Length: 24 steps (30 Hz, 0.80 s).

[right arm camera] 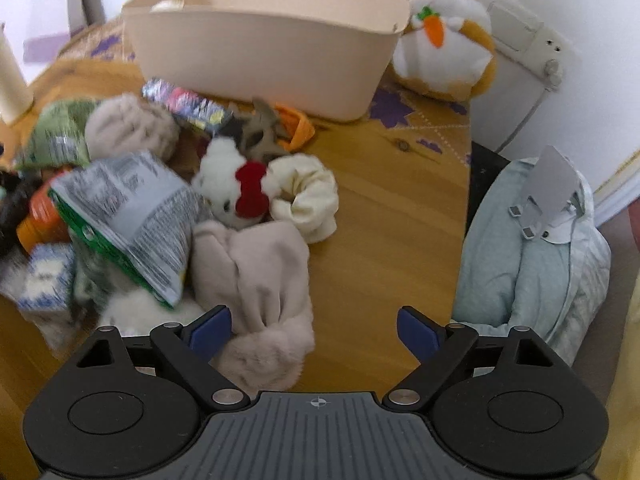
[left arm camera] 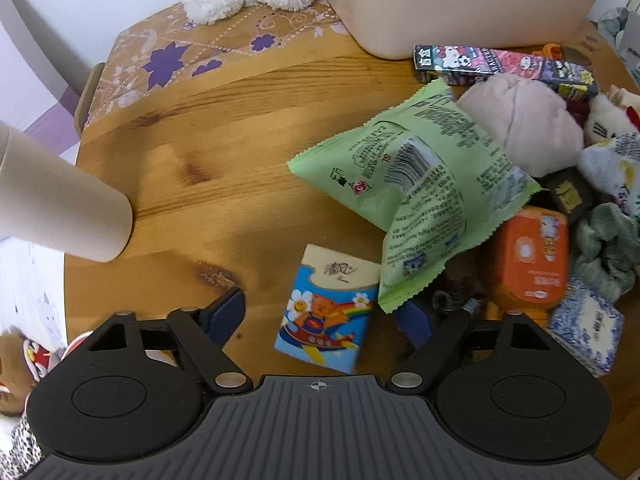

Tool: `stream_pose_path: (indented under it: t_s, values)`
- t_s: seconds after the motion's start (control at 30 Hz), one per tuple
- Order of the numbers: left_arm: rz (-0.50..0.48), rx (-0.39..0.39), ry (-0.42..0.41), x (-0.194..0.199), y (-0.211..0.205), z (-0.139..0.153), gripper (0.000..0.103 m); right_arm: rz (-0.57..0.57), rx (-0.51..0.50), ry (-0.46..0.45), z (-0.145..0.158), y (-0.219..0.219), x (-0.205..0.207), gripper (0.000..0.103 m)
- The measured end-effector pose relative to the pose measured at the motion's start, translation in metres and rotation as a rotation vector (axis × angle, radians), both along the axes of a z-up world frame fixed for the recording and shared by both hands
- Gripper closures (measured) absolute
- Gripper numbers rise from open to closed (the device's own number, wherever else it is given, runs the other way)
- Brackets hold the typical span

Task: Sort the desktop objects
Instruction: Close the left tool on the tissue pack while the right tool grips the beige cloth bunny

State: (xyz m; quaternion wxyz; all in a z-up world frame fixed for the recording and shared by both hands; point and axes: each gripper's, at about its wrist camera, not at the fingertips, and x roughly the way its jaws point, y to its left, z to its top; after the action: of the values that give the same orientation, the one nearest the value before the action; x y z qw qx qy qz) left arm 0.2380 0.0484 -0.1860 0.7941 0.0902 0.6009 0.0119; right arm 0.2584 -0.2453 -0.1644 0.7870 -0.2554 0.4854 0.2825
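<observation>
Mid-sort on a wooden worktop (left arm camera: 192,152): 2 handheld grippers poised over a jumble of packets, plush toys and cloth, with a beige bin (right arm camera: 256,60) waiting at the far edge.

Left gripper (left arm camera: 328,324) released, jaws spread wide and holding nothing, hanging over a small tissue pack printed with a cartoon bear (left arm camera: 324,316) that lies flat near the worktop's near edge. Overlapping the pack's far corner: a green snack bag (left arm camera: 416,184), itself leaning on an orange box (left arm camera: 532,260) in the pile.

Right gripper (right arm camera: 314,330) likewise released and empty, jaws apart over a pale pink plush cloth (right arm camera: 256,280) toward the near edge, with 1 pad just beside its fluffy end. Lying on the pile just beside the cloth: a grey-and-green snack bag (right arm camera: 128,216) and a white plush with a red bow (right arm camera: 232,188).

Likely trouble ahead: lifting the tissue pack could drag the green bag along or tip it off the orange box; a flat pack may also slide away from closing pads rather than lift. On the right, a shallow pinch on soft cloth may catch only a fold, letting the rest trail and pull its neighbours across the worktop.
</observation>
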Motion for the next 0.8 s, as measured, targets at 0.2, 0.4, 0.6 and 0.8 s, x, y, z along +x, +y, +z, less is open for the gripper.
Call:
stream_pose_path:
  t_s: [0.2, 0.4, 0.6, 0.8]
  values:
    - [-0.040, 0.009, 0.030, 0.006, 0.000, -0.011, 0.035, 0.028, 0.012, 0.046, -0.018, 0.005, 0.004, 0.024]
    - [-0.021, -0.065, 0.031, 0.007, 0.007, -0.013, 0.050, 0.060, 0.044, 0.075, -0.023, 0.008, 0.009, 0.041]
    - [-0.005, -0.096, 0.044, 0.006, 0.009, -0.013, 0.055, 0.051, 0.100, 0.129, -0.025, 0.005, 0.014, 0.063]
    - [0.046, -0.151, 0.039, -0.001, 0.016, -0.003, 0.056, -0.002, 0.126, 0.155, -0.021, -0.006, 0.014, 0.068]
